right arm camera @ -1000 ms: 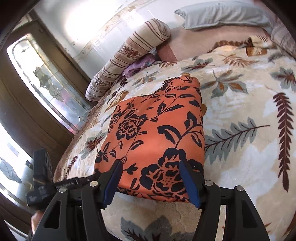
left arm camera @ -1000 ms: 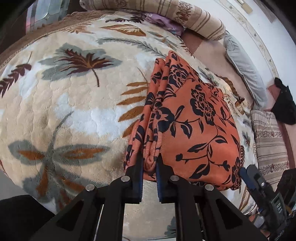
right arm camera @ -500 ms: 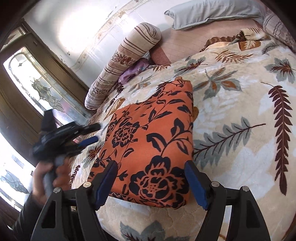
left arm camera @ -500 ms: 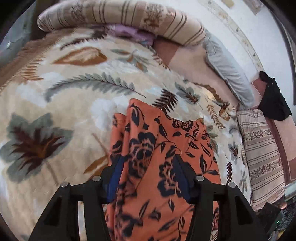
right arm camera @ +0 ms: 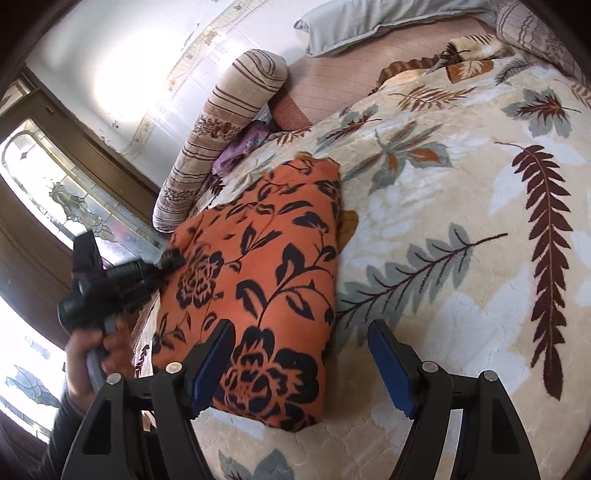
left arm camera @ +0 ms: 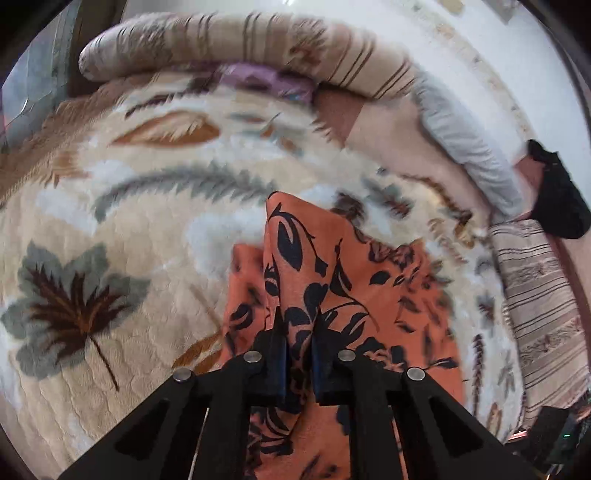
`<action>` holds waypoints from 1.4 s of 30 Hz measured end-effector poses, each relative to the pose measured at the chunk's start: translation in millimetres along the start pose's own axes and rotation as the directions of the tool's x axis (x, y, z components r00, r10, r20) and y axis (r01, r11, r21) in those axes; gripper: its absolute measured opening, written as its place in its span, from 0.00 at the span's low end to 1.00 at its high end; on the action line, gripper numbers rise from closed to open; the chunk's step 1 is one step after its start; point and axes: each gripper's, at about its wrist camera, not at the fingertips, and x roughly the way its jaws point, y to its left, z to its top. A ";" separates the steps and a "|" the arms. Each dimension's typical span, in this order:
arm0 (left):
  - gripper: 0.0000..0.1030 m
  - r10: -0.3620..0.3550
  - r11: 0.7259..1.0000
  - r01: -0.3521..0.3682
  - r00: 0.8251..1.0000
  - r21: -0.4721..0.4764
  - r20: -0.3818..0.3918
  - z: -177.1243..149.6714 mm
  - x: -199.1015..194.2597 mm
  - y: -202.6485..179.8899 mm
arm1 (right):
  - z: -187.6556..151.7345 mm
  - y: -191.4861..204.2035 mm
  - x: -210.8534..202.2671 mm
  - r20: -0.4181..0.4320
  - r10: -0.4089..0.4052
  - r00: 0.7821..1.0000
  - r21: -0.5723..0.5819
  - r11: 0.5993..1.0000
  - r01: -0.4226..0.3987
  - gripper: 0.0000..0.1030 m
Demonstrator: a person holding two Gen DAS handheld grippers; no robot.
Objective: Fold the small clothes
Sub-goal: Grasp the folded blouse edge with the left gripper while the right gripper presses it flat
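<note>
An orange garment with black flowers (right arm camera: 266, 258) lies folded on the leaf-print blanket (right arm camera: 443, 184). In the left wrist view a raised fold of the garment (left arm camera: 351, 258) runs up between the blue pads, and my left gripper (left arm camera: 297, 332) is closing on it, pinching the cloth. In the right wrist view that left gripper (right arm camera: 162, 264) touches the garment's left edge, held by a person's hand (right arm camera: 99, 343). My right gripper (right arm camera: 300, 326) stands open over the garment's near right corner. Its left finger is above the cloth and its right finger above the blanket, with nothing gripped.
A striped bolster (right arm camera: 229, 110) and a purple cloth (right arm camera: 243, 144) lie at the blanket's far edge. A grey pillow (right arm camera: 369, 18) rests by the wall. A striped cushion (left arm camera: 535, 295) and a black item (left arm camera: 557, 199) sit at the right. A glazed door is at the left.
My left gripper let go of the garment's near edge, moved along its left side, opened, then closed on a fold. My right gripper widened a little and shifted toward the near right corner.
</note>
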 end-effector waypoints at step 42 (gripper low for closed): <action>0.53 0.122 0.990 -0.122 0.992 0.071 0.004 -77.0 -22.5 -3.2 | 3.7 -22.5 49.3 -0.319 0.158 0.934 0.247 0.966 -0.079 0.43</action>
